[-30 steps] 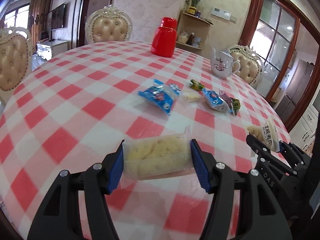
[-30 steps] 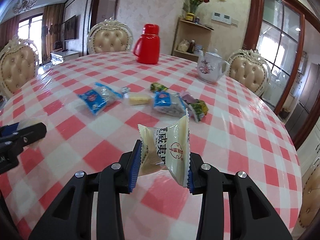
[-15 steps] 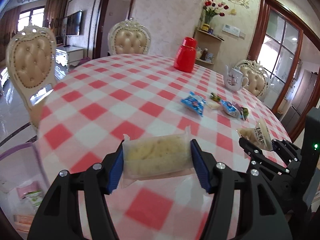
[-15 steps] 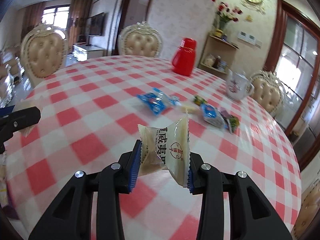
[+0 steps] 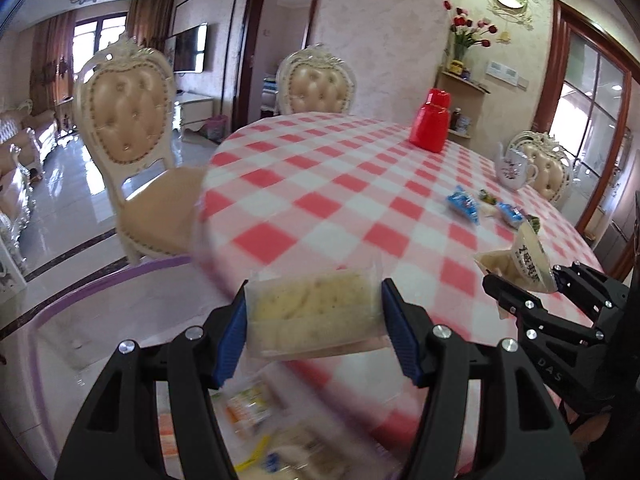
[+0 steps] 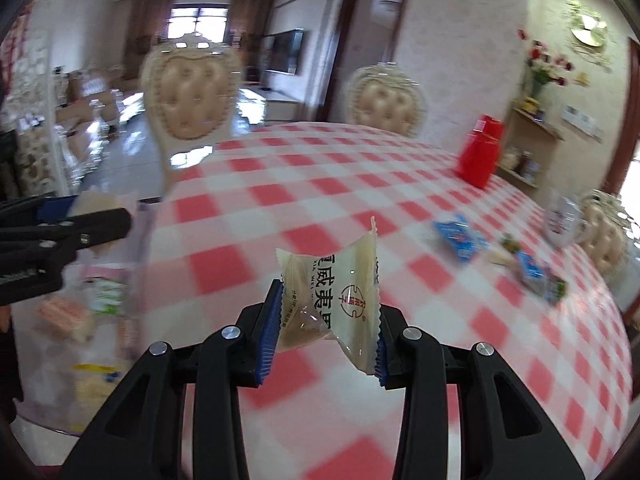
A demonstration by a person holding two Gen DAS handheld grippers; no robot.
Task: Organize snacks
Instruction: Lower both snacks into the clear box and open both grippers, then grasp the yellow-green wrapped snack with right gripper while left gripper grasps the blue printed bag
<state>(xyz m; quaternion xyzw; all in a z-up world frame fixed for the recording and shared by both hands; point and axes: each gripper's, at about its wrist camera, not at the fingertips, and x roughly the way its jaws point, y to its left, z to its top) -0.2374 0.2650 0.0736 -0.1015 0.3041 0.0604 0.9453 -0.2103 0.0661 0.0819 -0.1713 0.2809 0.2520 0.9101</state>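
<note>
My left gripper is shut on a clear packet of pale yellow biscuits, held over the table's left edge above a clear bin with a purple rim that holds several snack packets. My right gripper is shut on a cream packet with red print above the table; it also shows in the left wrist view. The left gripper shows at the left in the right wrist view. Several snack packets lie on the checked table at the far right.
A red flask and a white teapot stand at the table's far side. Padded chairs stand around the table, one right beside the bin. The bin also shows blurred in the right wrist view.
Both grippers have swung left with their packets, from over the table toward its left edge. The bin has come into view beneath the left gripper.
</note>
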